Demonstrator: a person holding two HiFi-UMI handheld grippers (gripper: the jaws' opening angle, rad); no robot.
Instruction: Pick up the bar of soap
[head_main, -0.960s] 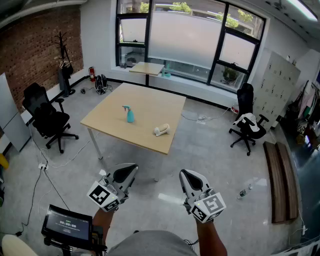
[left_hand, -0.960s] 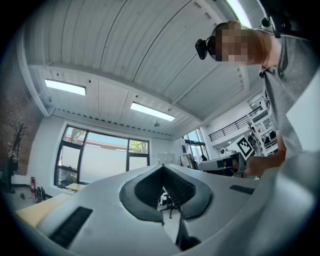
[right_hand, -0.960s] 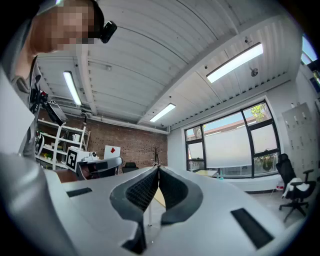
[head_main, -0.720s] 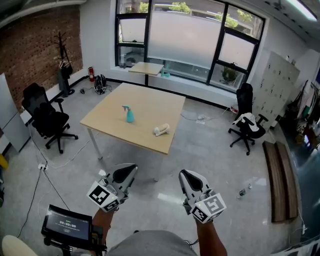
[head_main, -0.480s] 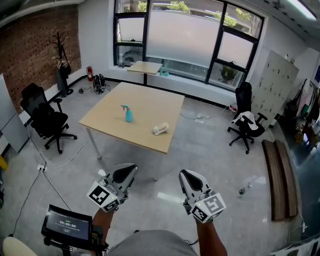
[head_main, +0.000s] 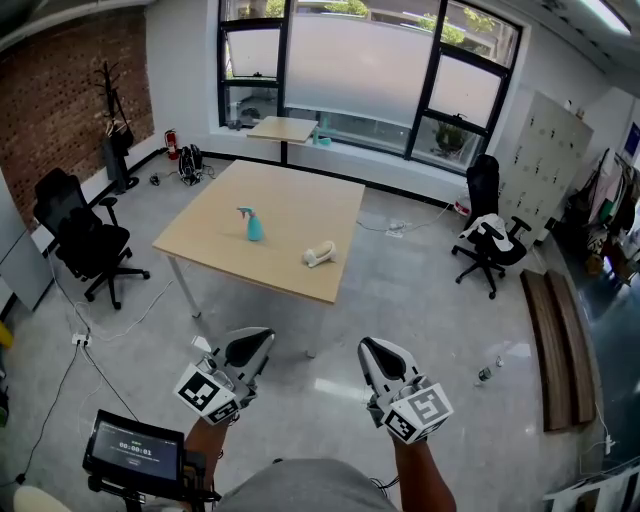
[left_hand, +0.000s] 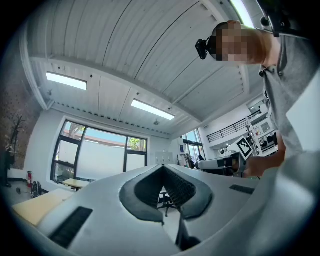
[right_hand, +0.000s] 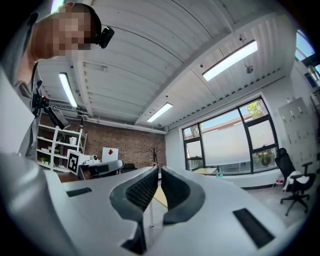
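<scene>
A wooden table (head_main: 290, 205) stands far ahead in the middle of the room in the head view. On it lies a small pale object (head_main: 319, 254) near the front right edge; it is too small to tell whether it is the bar of soap. A blue spray bottle (head_main: 253, 225) stands to its left. My left gripper (head_main: 262, 338) and right gripper (head_main: 372, 347) are held low, close to my body, well short of the table. Both are shut with nothing between the jaws, as the left gripper view (left_hand: 161, 167) and right gripper view (right_hand: 158, 169) show.
A black office chair (head_main: 85, 240) stands left of the table, another chair (head_main: 487, 240) to its right. A small table (head_main: 283, 128) sits by the window. Wooden planks (head_main: 560, 350) lie at the right. A tablet screen (head_main: 135, 452) is at my lower left. Cables run over the floor.
The head view has shifted a little, so the table and room sit slightly further left in the picture. Both grippers stay in the same place and stay shut.
</scene>
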